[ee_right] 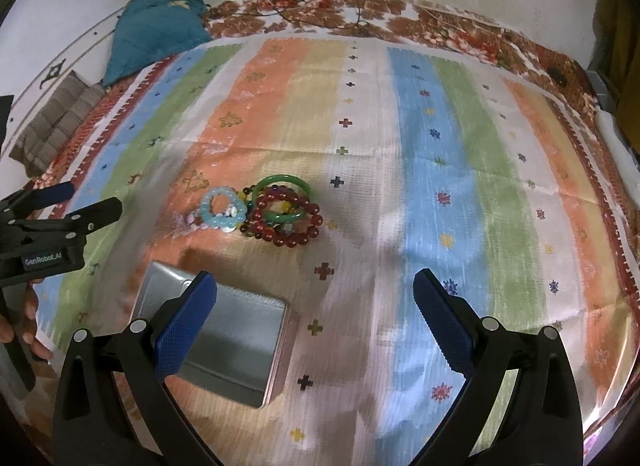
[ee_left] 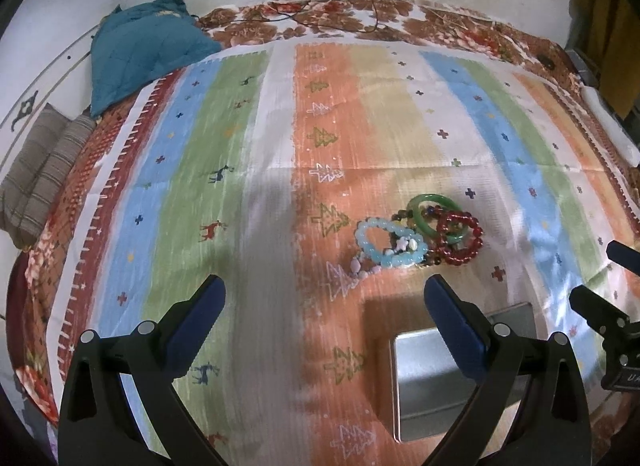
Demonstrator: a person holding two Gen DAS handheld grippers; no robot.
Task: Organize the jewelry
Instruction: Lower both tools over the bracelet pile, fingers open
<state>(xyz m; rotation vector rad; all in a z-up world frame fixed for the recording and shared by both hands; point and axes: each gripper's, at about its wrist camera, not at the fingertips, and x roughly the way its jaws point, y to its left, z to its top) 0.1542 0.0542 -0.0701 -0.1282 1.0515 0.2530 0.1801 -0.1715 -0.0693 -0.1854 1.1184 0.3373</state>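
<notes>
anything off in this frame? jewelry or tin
Bracelets are heaped, not laid out: the red bead bracelet overlaps the green bangle, and the pale blue bead bracelet touches the pile. The metal tin is open and holds nothing. No visible damage.

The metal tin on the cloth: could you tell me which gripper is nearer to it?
Left, I judge. The left gripper hovers open with one finger over the metal tin; the right gripper hangs open with the tin under its left finger, slightly farther back.
</notes>
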